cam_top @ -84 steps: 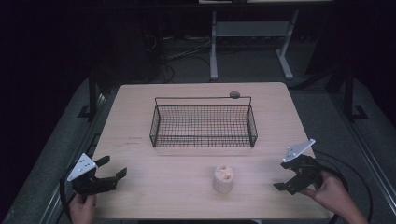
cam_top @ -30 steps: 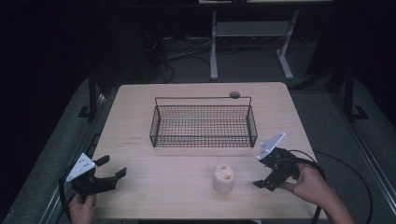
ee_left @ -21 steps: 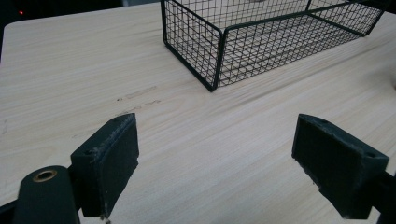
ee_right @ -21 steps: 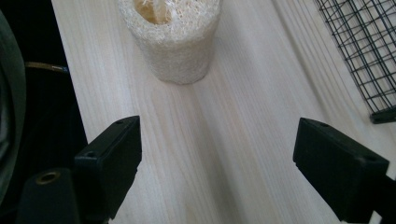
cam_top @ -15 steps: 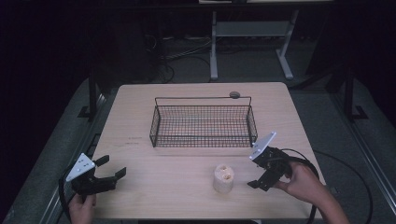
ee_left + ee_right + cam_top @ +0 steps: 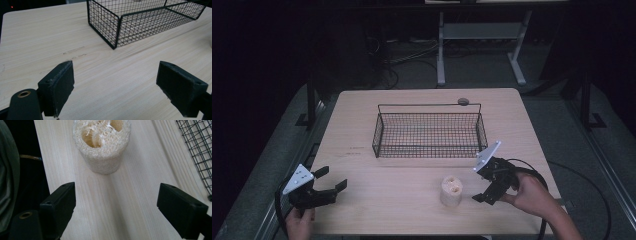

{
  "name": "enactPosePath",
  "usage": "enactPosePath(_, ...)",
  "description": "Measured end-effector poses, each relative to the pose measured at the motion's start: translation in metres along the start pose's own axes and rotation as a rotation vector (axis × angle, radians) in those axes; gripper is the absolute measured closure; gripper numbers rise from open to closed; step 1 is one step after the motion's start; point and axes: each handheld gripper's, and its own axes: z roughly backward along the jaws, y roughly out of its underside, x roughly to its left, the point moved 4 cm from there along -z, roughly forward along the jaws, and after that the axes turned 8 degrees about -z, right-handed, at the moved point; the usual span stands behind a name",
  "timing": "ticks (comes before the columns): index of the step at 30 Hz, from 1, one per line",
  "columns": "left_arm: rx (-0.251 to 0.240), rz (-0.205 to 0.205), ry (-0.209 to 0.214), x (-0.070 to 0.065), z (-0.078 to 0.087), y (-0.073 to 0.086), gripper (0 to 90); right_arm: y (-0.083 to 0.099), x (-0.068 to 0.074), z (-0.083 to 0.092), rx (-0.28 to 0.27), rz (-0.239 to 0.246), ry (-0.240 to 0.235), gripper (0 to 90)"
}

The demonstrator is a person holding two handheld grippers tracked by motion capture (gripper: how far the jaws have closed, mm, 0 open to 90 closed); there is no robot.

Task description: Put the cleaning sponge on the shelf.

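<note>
Near the front edge of the counter (image 6: 362, 120), a little right of centre, a short loofah section (image 6: 451, 190) stands on end, its pale fibrous wall rising to a top face pierced by several hollow channels. It looks very light and springy, so I judge it will give under pressure and could tip or skid on the smooth wood if nudged from one side only. Its rough, open weave should hold well against padded faces. The sensible hold, to my eye, is across the middle of the rounded wall, squeezed only enough to dent it slightly, not at the ragged top rim.

Just to its right, the right tongs (image 6: 486, 186) sit low over the counter in a person's hand (image 6: 528, 196), jaws spread wide and holding nothing. In the right gripper view the loofah section (image 6: 101, 143) lies straight ahead between the two black jaws, apart from both.

Beyond it stands an empty black wire basket (image 6: 429, 131) near the counter's middle, and a small dark round object (image 6: 463, 101) sits just behind its far rim.

Well apart at the front left corner, the left tongs (image 6: 328, 184) rest with jaws wide apart and empty, pointed towards the basket's near corner.
</note>
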Motion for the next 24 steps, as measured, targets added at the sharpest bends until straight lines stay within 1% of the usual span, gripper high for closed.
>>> enactPosePath(9, -0.001, 0.0, 0.0, 0.0, 0.0, 0.0, 13.9, -0.011, 0.003, -0.001, 0.007, 0.016, -0.005, 14.9)
enactPosePath(15, -0.003, -0.001, -0.002, 0.0, 0.001, 0.0, 13.9, -0.017, 0.005, -0.006, 0.025, 0.029, -0.012, 14.9)
enactPosePath(23, -0.003, -0.002, -0.003, 0.001, 0.001, 0.0, 13.9, -0.027, 0.009, -0.011, 0.029, 0.045, -0.02, 14.9)
enactPosePath(24, -0.003, 0.0, -0.002, 0.001, 0.0, 0.0, 13.9, -0.029, 0.01, -0.013, 0.03, 0.05, -0.029, 14.9)
